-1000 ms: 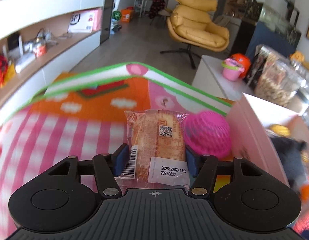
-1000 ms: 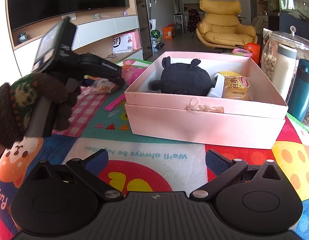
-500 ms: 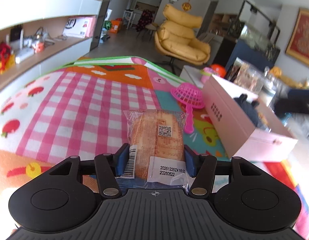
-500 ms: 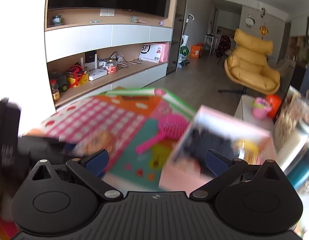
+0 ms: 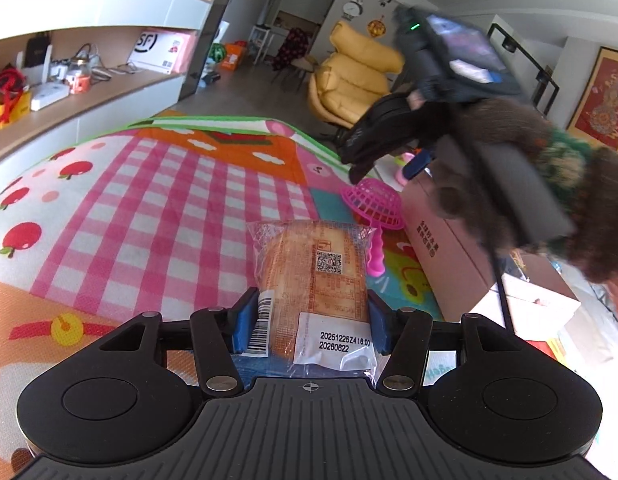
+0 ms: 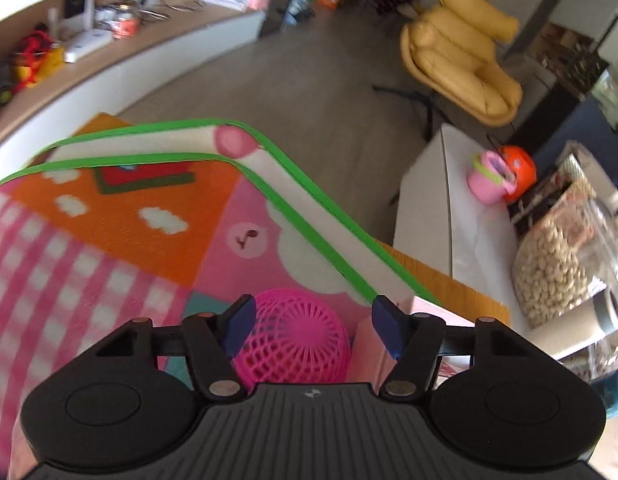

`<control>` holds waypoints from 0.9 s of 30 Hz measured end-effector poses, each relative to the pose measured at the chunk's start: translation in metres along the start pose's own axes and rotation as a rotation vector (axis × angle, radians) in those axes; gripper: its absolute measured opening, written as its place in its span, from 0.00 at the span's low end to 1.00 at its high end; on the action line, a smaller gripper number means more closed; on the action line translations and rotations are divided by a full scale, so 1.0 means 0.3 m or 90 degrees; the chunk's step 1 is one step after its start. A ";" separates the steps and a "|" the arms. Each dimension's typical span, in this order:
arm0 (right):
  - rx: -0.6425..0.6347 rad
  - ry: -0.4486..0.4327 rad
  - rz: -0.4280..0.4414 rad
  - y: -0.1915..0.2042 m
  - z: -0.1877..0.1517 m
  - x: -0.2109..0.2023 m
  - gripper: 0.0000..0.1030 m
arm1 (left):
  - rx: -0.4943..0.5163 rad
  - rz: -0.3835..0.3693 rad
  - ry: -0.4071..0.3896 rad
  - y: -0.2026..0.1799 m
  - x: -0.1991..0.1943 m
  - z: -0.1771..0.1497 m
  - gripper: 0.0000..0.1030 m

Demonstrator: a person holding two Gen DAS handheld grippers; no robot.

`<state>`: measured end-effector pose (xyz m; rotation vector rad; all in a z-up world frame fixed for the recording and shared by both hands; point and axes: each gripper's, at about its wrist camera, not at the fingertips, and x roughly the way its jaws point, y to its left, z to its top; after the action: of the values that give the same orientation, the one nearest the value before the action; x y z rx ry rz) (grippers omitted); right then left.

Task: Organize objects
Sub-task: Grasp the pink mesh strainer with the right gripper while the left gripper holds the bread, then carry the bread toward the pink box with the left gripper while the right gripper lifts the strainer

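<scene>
My left gripper (image 5: pixel 309 320) is shut on a clear-wrapped bread packet (image 5: pixel 313 272), held above the pink checked part of the play mat (image 5: pixel 157 208). My right gripper (image 6: pixel 315 322) points steeply down over the head of a pink mesh strainer (image 6: pixel 293 340). Its jaws are closing with the strainer between them, and the right pad stands clear of it. The left wrist view shows the right gripper (image 5: pixel 385 168) in a fuzzy brown sleeve (image 5: pixel 505 128), above the strainer (image 5: pixel 379 204). The pink box (image 5: pixel 441 248) stands just right of the strainer.
The mat's green-edged far corner (image 6: pixel 309 200) ends at bare floor. A white side table (image 6: pixel 437 208) holds a pink cup (image 6: pixel 489 180), with a jar of nuts (image 6: pixel 549 272) to its right. A yellow armchair (image 5: pixel 349 80) and a shelf wall (image 5: pixel 89 92) stand farther off.
My right gripper swung from in front of the pink box to above the strainer at the mat's far corner, and its jaws narrowed. My left gripper drew back with the bread, then held still.
</scene>
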<state>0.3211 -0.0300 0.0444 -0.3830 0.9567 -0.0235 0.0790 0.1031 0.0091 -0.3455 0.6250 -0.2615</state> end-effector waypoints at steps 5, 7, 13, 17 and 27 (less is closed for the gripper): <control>0.004 0.031 0.006 0.026 -0.008 0.040 0.55 | -0.006 -0.004 0.000 0.006 0.000 0.001 0.57; -0.004 0.035 0.021 0.035 -0.022 0.021 0.54 | -0.011 -0.007 0.000 0.011 0.000 0.003 0.57; -0.077 0.018 0.094 0.087 -0.167 -0.106 0.54 | -0.038 -0.022 -0.001 0.036 -0.009 0.004 0.57; -0.081 0.010 0.141 0.089 -0.277 -0.196 0.54 | -0.060 -0.036 0.014 0.045 -0.058 -0.026 0.56; -0.127 -0.053 0.220 0.065 -0.533 -0.350 0.54 | -0.006 -0.036 0.050 -0.025 -0.249 -0.173 0.56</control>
<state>0.1291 -0.0415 0.0388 -0.3951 0.9340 0.4023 -0.0120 0.1095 0.0119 -0.3634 0.6948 -0.3277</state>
